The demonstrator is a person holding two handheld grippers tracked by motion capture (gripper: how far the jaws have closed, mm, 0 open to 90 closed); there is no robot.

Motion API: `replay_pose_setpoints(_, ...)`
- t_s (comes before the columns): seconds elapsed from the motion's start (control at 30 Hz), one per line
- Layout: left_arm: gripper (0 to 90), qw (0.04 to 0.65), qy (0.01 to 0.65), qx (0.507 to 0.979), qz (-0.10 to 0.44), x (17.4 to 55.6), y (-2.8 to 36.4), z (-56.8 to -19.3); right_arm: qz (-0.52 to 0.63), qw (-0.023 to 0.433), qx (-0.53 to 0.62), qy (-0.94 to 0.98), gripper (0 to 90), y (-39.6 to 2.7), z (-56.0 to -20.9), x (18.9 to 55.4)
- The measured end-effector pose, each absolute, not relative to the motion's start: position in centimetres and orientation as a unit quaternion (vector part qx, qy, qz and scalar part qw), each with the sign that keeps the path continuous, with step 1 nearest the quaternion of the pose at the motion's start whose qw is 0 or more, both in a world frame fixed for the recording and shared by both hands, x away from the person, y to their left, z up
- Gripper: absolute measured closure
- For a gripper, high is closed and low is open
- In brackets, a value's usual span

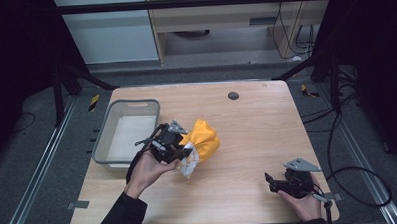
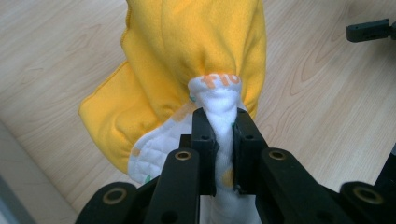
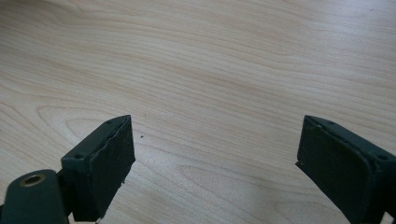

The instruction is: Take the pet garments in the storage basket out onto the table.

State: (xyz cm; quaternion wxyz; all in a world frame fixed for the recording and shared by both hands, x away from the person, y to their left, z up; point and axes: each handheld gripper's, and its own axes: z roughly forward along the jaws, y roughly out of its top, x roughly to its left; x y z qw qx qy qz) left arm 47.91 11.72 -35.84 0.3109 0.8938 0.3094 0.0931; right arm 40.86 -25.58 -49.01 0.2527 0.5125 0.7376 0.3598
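Note:
A yellow cloth (image 1: pixel 206 138) with a white quilted underside lies bunched near the middle of the wooden table (image 1: pixel 257 135). My left gripper (image 1: pixel 186 153) is shut on a pinched fold of its white side. In the left gripper view the cloth (image 2: pixel 187 56) hangs ahead of the left gripper (image 2: pixel 219 126), with white fabric squeezed between both pads. My right gripper (image 1: pixel 270 182) rests at the table's front right, held in a hand. Its jaws stand wide apart over bare wood in the right gripper view, and the right gripper (image 3: pixel 215 154) holds nothing.
A grey plastic bin (image 1: pixel 102 140) stands at the table's left, just beside the left hand. A small black round disc (image 1: pixel 233 96) sits near the far edge. Metal rails and cables run along the floor on both sides.

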Motion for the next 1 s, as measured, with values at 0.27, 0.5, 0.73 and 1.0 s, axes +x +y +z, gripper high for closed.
replay_pose_setpoints(0.27,82.0,0.307,0.307,0.897,0.086,48.0,10.8,-37.1,0.359,0.253,0.511,0.738,11.0,-25.6,-49.0,40.9)
replay_pose_setpoints(0.5,82.0,0.304,0.305,0.899,0.08,47.8,10.0,-38.4,0.36,0.253,0.511,0.739,11.0,-25.6,-49.0,40.9)
replay_pose_setpoints(0.73,82.0,0.298,0.303,0.902,0.078,47.8,9.4,-39.5,0.36,0.252,0.51,0.74,11.0,-25.5,-49.0,40.9)
replay_pose_setpoints(1.0,81.9,0.291,0.301,0.906,0.072,47.7,8.7,-40.9,0.358,0.252,0.509,0.741,11.0,-25.5,-49.1,40.9)
